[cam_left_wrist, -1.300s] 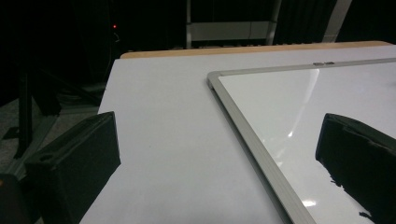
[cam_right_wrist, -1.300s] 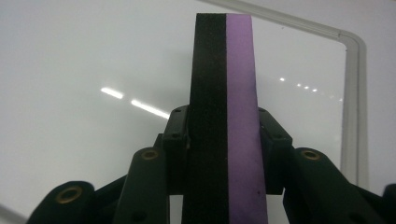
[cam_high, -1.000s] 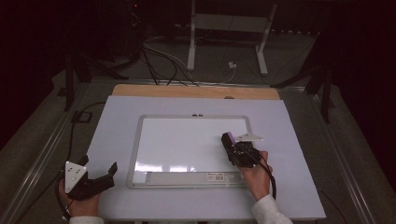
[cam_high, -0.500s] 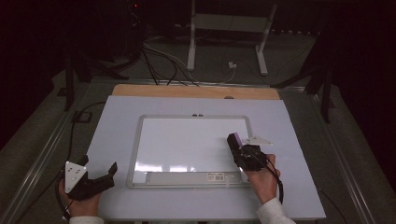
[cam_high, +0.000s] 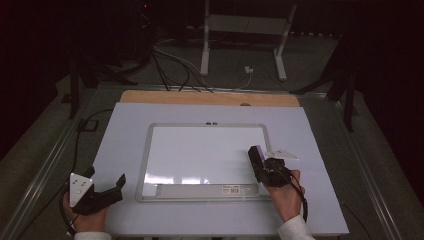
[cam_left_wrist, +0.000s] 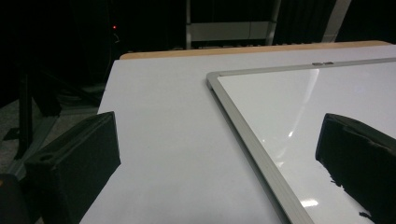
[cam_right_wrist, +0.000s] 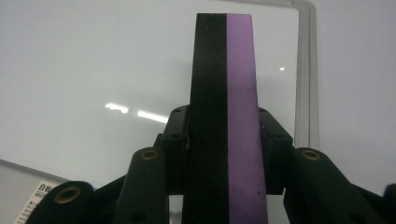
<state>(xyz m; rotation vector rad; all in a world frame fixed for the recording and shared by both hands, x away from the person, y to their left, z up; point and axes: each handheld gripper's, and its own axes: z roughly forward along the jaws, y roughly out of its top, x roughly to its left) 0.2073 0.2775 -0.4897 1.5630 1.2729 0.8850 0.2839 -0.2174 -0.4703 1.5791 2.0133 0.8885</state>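
Two tongs are at work on my white counter (cam_high: 125, 130). My right tongs (cam_high: 259, 159) are clamped on an eraser (cam_right_wrist: 224, 116), a block with one black face and one purple, which stands up between the jaws and is pressed from both sides. Seen from the high view, the eraser (cam_high: 257, 154) is over the right part of the whiteboard (cam_high: 200, 150), near its right frame and above the bottom tray with the label. The board lies flat in the middle of the counter, its surface blank and glossy. My left tongs (cam_high: 107, 185) rest at the counter's near left corner, well apart from the board's left frame, jaws spread wide with nothing between them.
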